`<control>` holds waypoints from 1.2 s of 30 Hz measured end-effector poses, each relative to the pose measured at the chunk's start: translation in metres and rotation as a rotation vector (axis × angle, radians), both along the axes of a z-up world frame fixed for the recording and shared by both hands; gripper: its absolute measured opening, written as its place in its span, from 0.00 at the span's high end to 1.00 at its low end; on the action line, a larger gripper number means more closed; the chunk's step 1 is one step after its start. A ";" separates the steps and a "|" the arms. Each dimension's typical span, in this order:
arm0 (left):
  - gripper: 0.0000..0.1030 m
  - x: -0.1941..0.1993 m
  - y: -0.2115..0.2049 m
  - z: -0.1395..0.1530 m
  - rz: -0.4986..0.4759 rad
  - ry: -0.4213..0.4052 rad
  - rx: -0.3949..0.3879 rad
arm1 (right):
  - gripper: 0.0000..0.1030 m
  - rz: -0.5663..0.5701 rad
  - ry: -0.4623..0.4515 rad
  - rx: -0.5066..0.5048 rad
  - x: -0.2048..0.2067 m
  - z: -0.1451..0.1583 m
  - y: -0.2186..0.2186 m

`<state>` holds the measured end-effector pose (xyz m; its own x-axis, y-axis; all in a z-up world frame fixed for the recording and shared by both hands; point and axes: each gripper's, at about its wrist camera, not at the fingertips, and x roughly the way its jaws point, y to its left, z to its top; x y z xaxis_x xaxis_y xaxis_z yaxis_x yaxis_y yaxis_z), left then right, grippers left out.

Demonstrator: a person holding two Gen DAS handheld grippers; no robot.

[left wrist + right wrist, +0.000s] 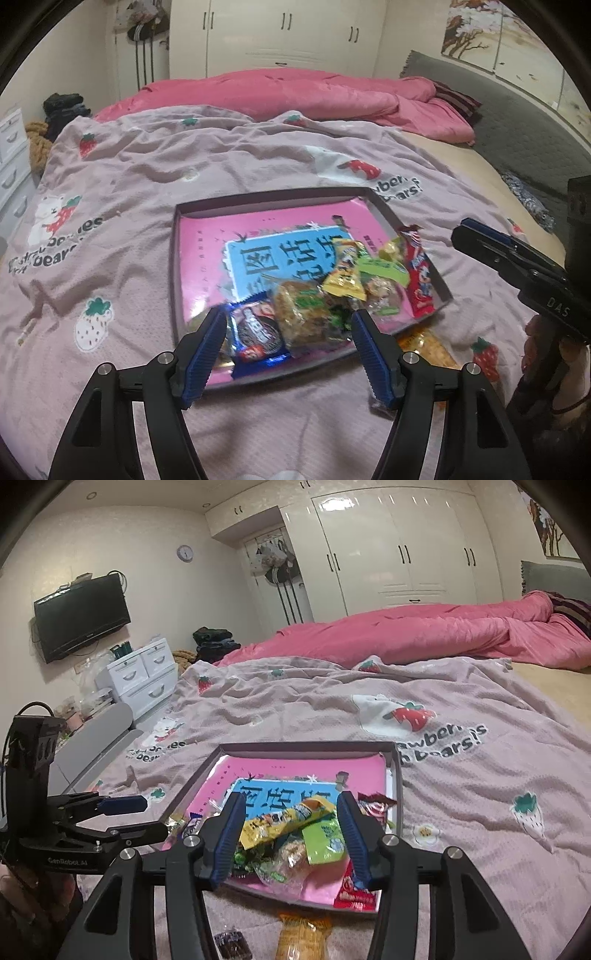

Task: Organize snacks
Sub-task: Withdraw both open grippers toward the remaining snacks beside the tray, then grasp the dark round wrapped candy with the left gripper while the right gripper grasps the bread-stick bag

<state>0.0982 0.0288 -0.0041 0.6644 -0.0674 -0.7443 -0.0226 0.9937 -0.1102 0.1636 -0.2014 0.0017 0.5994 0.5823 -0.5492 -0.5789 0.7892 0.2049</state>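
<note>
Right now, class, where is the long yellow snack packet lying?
In the right wrist view the yellow snack packet lies inside the box lid, atop the pile at its near end, beside a green packet and framed between the right gripper fingers.

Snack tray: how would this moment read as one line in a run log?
tray: several snacks inside | orange packet: outside on blanket | left tongs: open, empty | right tongs: open, empty
</note>
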 end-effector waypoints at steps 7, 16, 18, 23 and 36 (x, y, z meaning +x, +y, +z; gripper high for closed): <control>0.30 -0.012 -0.025 -0.015 -0.078 0.050 -0.019 | 0.50 -0.042 0.066 -0.059 -0.011 -0.014 -0.007; 0.30 -0.018 -0.061 -0.052 -0.194 0.169 -0.063 | 0.50 -0.057 0.219 -0.197 -0.027 -0.050 -0.012; 0.30 -0.018 -0.067 -0.061 -0.214 0.194 -0.063 | 0.50 -0.052 0.245 -0.217 -0.030 -0.057 -0.012; 0.30 -0.017 -0.074 -0.076 -0.234 0.226 -0.078 | 0.50 -0.036 0.299 -0.289 -0.033 -0.076 -0.010; 0.46 -0.008 -0.082 -0.091 -0.265 0.250 -0.093 | 0.50 0.058 0.291 -0.377 -0.043 -0.093 0.004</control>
